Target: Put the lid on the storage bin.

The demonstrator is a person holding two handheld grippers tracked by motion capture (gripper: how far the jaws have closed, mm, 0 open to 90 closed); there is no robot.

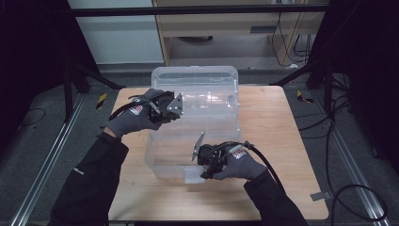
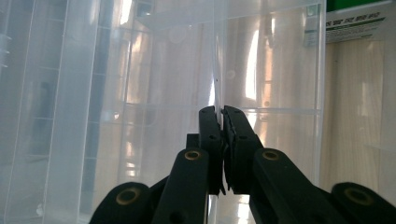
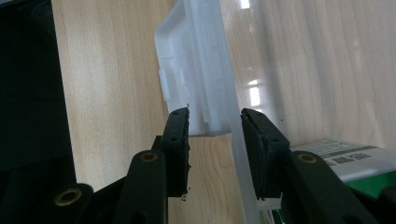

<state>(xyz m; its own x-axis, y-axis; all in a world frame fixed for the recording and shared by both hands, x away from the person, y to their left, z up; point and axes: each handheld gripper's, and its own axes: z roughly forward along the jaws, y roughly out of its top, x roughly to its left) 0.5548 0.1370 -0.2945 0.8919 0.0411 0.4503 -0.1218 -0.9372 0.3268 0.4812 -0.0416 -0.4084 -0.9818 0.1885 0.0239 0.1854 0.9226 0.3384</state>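
Clear plastic box (image 1: 197,127) sits mid-worktop (image 1: 282,141), lid (image 1: 195,77) swung up and back at the far side. Worktop is light wood, bare around the box; more free surface to the right of it than to the left.

High view: left hand (image 1: 134,117) in grey glove holds left tool (image 1: 173,107) at the box's left wall, near the far corner. Right hand (image 1: 240,162) holds right tool (image 1: 203,162) at the near wall, by the white latch (image 1: 193,176) on the near edge. Jaw state not readable from up here.

Left gripper view: left tool (image 2: 221,116) is clenched on the thin clear wall, which passes edge-on between the pads. Box interior and wood grain show through the plastic. A white-and-green label (image 2: 355,21) is at upper right, text too blurred to read.

Right gripper view: right tool (image 3: 215,123) is parted, jaws standing either side of the latch (image 3: 191,70) and the clear wall edge, not pressing on them. Left jaw is over bare wood outside the box; right jaw is on the inner side. Green-and-white label (image 3: 345,158) low right. Dark floor beyond the worktop edge at left.
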